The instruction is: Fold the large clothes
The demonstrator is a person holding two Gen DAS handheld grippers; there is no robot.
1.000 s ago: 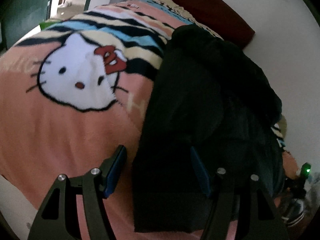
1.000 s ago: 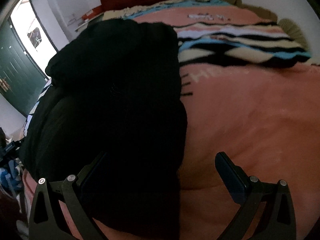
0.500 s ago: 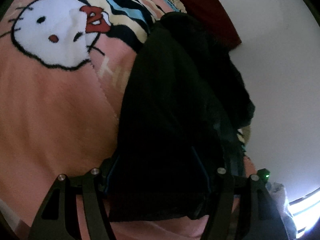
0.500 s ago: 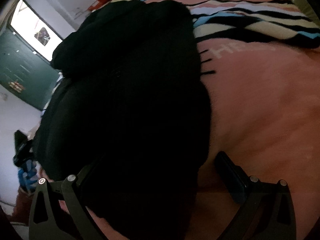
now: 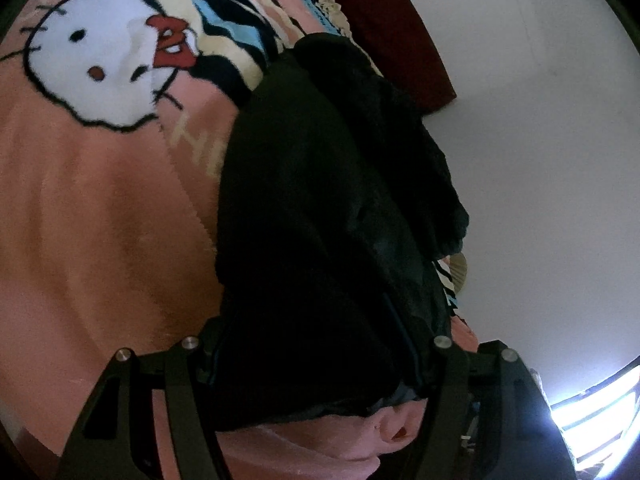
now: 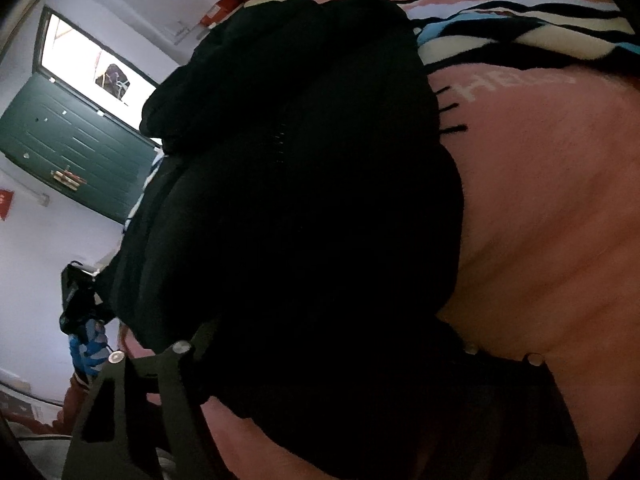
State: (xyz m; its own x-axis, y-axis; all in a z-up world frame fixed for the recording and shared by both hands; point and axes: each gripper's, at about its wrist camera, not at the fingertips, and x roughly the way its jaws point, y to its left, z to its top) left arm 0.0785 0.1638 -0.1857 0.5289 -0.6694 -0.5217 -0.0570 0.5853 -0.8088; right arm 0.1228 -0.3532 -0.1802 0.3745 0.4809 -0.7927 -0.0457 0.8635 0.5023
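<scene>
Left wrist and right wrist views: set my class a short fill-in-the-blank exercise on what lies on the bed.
1. The garment lying on the blanket is ____ in colour.
2. The cartoon cat face on the blanket wears a ____ bow.
3. In the right wrist view, the door beside the bright opening is dark ____.
4. The fabric between the left claw's fingers belongs to the ____.

Missing words: black; red; green; garment
</scene>
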